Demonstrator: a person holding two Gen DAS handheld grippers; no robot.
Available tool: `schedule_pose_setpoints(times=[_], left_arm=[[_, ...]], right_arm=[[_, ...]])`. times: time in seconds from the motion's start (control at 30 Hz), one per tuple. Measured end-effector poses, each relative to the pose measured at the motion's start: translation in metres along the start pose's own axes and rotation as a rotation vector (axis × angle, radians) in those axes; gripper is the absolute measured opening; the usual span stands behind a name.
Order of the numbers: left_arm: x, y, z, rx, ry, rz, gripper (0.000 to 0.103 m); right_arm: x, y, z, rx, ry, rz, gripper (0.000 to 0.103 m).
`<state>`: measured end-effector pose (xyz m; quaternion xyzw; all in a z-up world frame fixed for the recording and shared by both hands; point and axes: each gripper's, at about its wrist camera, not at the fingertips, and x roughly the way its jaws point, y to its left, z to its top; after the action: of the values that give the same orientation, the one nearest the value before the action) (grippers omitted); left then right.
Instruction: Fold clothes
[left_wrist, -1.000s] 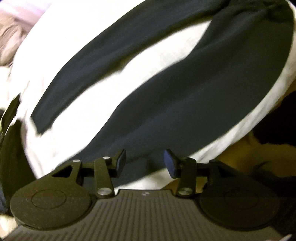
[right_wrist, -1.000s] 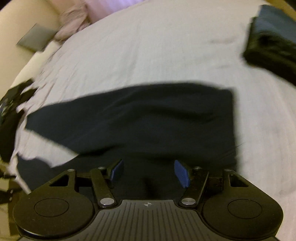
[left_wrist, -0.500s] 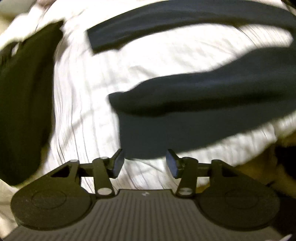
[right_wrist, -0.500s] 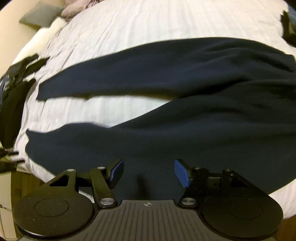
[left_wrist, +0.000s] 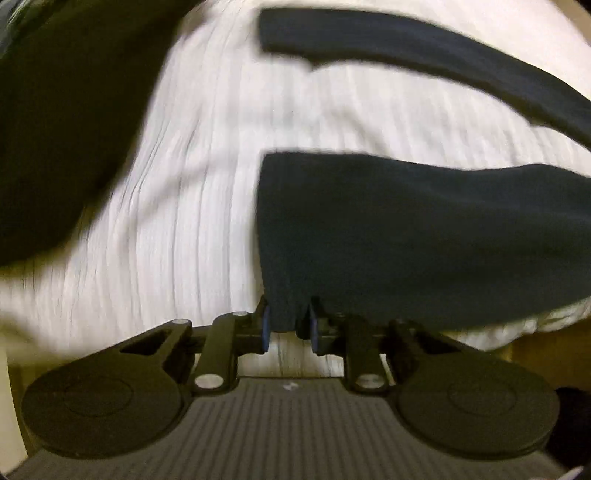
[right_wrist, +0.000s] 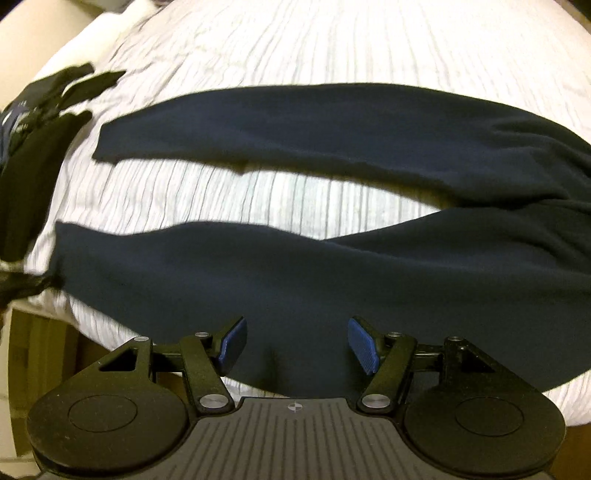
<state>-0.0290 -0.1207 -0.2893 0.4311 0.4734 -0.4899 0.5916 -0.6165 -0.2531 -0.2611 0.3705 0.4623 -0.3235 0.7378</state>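
Dark navy trousers (right_wrist: 332, 266) lie spread on a white striped bedsheet (right_wrist: 295, 44), both legs running left with a gap of sheet between them. In the left wrist view the near leg's cuff (left_wrist: 388, 229) fills the centre and the far leg (left_wrist: 424, 59) crosses the top. My left gripper (left_wrist: 287, 325) is shut on the lower corner of that near cuff, cloth pinched between its blue pads. My right gripper (right_wrist: 295, 345) hangs open over the middle of the near leg, with nothing between its fingers.
A black garment (left_wrist: 66, 122) lies on the sheet to the left of the trouser cuffs, also seen as a dark pile (right_wrist: 33, 147) at the bed's left edge. The bed's front edge (right_wrist: 66, 332) drops to a yellowish floor.
My left gripper swung to the near leg's cuff and shut on its corner. The right gripper pulled back along the trousers, staying open.
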Motion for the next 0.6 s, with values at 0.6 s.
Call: schedule_pose_setpoints(times=[0.6], left_arm=[[0.003,-0.005,-0.021,0.064,0.058,0.096,0.028]], right_arm=[[-0.040,-0.043,-0.047,0.254,-0.039,-0.108,0.064]])
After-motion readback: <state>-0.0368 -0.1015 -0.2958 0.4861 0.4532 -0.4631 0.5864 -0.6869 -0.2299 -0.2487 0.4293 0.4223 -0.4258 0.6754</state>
